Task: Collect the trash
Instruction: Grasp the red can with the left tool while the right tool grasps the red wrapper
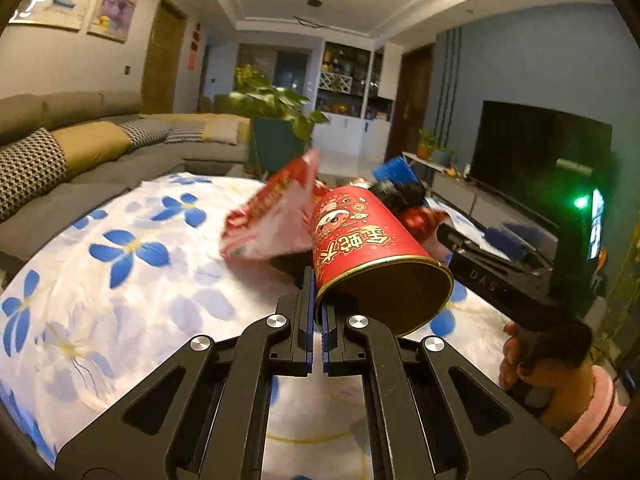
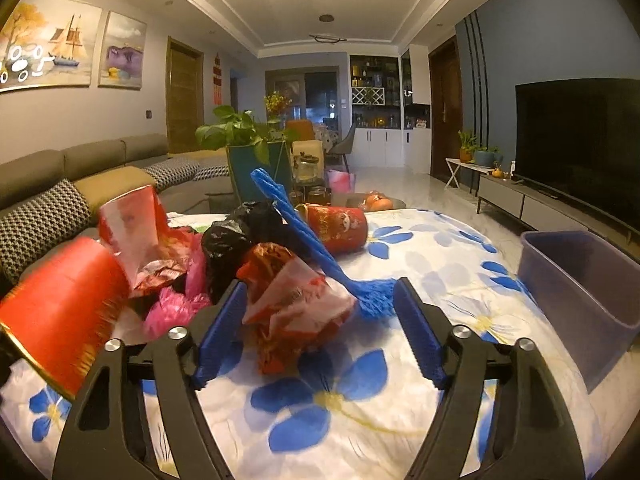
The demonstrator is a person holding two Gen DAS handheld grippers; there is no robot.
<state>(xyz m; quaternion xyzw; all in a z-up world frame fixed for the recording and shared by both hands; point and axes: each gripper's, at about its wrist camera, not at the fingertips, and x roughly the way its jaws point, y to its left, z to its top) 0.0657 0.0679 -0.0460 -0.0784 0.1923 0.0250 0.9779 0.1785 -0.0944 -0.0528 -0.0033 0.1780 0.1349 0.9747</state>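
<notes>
Two grippers are at work over the flower-print desk. Your left gripper has its fingers together, pinching the rim of a red paper cup; the cup is light and crushable, and the thin wall suits a rim hold. Your right gripper has its fingers apart, straddling a crumpled red-and-white wrapper; no pad presses it. Expect soft, springy film: take it across the bulk. Behind lie a black bag, a blue mesh sleeve and a red can. A purple bin stands to the right, partly cut off. Items beneath the pile are hidden.
</notes>
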